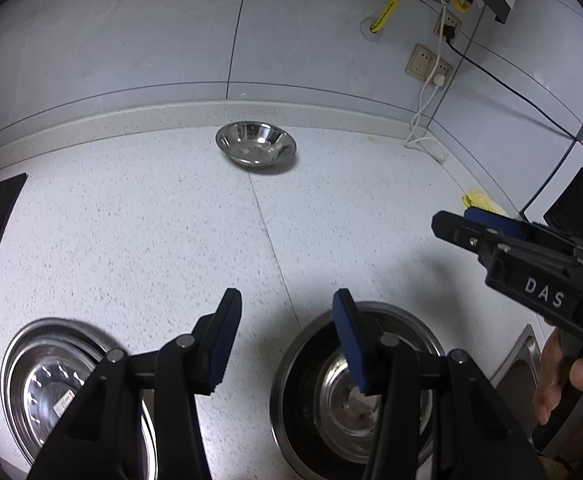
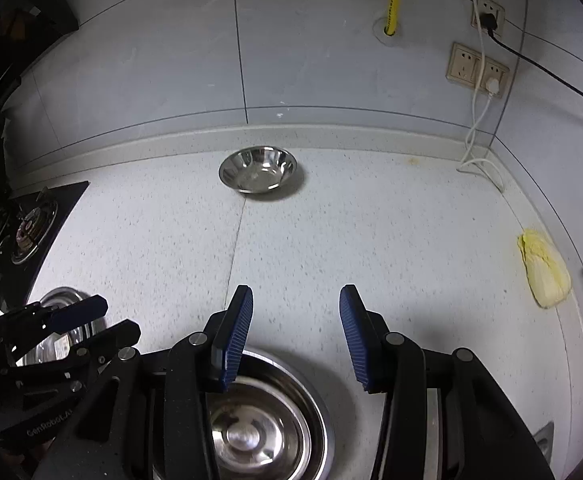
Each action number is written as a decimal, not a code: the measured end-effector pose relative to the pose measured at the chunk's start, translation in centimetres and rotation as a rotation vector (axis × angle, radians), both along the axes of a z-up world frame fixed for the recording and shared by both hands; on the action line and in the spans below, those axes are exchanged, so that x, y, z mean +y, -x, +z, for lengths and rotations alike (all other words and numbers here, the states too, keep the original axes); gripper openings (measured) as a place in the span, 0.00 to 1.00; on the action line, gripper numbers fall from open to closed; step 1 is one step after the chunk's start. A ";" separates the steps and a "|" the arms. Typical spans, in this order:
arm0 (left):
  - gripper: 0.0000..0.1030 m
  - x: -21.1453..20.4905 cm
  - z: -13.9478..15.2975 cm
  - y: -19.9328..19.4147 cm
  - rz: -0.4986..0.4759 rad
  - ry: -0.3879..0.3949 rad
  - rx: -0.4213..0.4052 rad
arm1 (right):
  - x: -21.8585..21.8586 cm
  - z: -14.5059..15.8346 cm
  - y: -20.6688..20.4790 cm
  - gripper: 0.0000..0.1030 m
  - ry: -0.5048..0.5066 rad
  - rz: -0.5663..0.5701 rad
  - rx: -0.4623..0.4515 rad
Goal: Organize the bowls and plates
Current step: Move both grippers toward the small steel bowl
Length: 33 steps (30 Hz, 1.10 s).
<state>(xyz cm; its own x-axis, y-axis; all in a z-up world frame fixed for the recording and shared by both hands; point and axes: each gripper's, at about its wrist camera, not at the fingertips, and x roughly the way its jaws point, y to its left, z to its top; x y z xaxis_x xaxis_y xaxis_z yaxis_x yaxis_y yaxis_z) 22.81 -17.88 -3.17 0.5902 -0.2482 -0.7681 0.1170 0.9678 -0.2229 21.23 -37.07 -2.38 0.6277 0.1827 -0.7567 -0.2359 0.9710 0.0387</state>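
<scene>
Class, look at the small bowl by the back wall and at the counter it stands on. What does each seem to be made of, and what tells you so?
Small shiny silver bowl: probably stainless steel, polished; it mirrors light in bright streaks.
Pale speckled countertop: looks like stone or a composite, smooth and matt, with fine dark flecks and a thin seam.

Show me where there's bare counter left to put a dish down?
Most of the counter is bare: the wide stretch between the small bowl by the wall and the two dishes near the grippers. It's crowded along the near edge; the stove and cabbage border the sides.
</scene>
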 end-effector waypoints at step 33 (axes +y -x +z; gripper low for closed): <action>0.44 2.0 -0.7 -14.9 0.101 -0.106 -0.061 | 1.9 -1.9 -16.5 0.40 0.008 -0.005 0.063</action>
<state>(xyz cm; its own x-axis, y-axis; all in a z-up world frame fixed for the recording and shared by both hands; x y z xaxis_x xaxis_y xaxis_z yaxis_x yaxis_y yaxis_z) 37.69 -15.87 -3.83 0.6545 -0.1044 -0.7488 0.0278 0.9931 -0.1142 37.70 -35.13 -4.29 0.5795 0.1734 -0.7963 -0.2278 0.9726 0.0460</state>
